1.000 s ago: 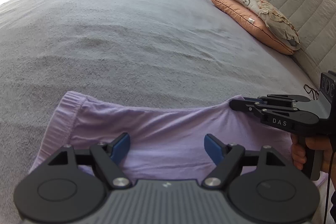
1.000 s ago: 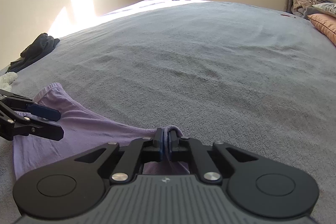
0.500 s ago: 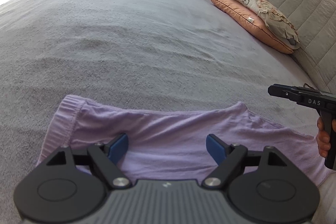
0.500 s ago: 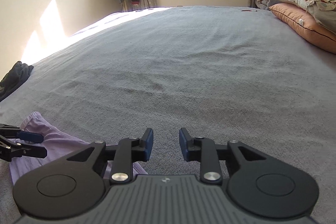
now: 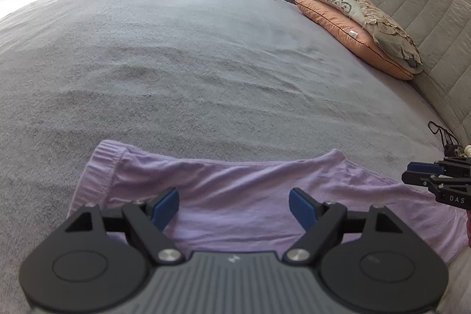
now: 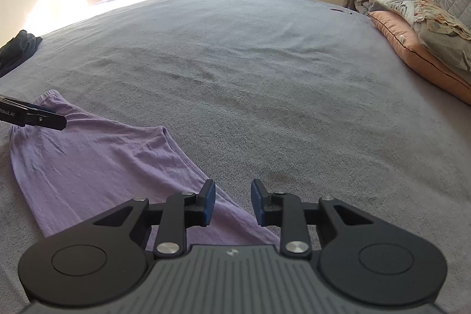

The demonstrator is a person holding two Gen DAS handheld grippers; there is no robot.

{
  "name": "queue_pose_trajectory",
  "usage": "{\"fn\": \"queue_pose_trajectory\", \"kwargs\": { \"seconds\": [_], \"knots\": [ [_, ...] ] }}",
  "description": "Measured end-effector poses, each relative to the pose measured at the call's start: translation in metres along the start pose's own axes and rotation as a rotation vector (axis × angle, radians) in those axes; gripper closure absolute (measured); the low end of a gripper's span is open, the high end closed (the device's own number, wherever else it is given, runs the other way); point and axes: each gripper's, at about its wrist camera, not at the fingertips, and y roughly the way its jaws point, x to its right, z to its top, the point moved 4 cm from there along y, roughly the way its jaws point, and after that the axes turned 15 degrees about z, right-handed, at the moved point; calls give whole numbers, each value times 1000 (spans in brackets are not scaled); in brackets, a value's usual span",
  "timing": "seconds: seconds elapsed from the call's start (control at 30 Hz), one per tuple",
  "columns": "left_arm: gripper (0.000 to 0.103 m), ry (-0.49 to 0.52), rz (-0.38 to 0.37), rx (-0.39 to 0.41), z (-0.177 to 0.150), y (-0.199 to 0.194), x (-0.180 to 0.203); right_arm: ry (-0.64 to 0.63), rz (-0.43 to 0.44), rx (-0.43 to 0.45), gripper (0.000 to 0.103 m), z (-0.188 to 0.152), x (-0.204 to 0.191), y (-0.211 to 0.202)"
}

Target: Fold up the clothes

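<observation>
Left gripper [image 5: 234, 203]: jaws spread wide, nothing between the pads. It hangs over the near half of the lilac garment [image 5: 235, 190], pads off the cloth as far as the left wrist view shows. Judgement: poised to take an edge or to pin the cloth for the coming fold.

Right gripper [image 6: 232, 203]: jaws partly apart with a narrow gap, empty. The left pad sits over the garment's long hem; the right pad sits over bare bedspread [image 6: 265, 64]. So the hem runs just under and to the left of the gap. Judgement: lined up on the hem, not gripping it.

Garment lies flat on the grey bedspread, a long strip. One end, with a stitched band, sits beyond and to the left of the left jaws; the other runs under the right jaws toward the camera. Light creases only, no fold visible. Judgement: laid out straight so it can be doubled over; folding proper not yet begun.

Farther out:
- pink pillow [image 5: 353, 34] and patterned cushion against the grey headboard, well to the right of both jaws;
- dark clothing [image 6: 17, 52] at the bed's far left edge, well apart.
</observation>
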Motion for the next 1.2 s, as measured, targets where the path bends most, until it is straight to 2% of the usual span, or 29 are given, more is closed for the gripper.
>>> {"fn": "queue_pose_trajectory", "kwargs": {
  "seconds": [0.03,0.2,0.47,0.5,0.53,0.63,0.73,0.83,1.0,1.1,1.2],
  "knots": [
    [20,5,-2,4,-1,-2,1,-19,18,6,79,3,-6,7],
    [19,0,-5,20,3,-8,-1,-81,96,42,79,21,-31,44],
    [19,-42,-25,-21,4,-1,-5,-53,171,63,79,28,-44,77],
    [19,-42,-26,-24,4,0,-5,-63,166,53,81,27,-47,80],
    [19,-40,-24,-24,4,0,-5,-83,143,51,90,27,-49,81],
    [18,-45,-11,-23,3,2,-8,-103,103,70,102,29,-49,78],
    [18,-49,4,-31,2,4,-11,-118,89,101,102,32,-48,72],
    [18,-55,9,-34,1,5,-13,-139,100,90,102,31,-53,72],
    [17,-66,14,-35,2,4,-15,-158,32,118,102,33,-51,71],
    [17,-70,19,-39,2,5,-16,-166,14,87,102,25,-54,83],
    [17,-72,27,-39,2,7,-18,-225,-33,69,102,20,-64,92]
  ]
}}
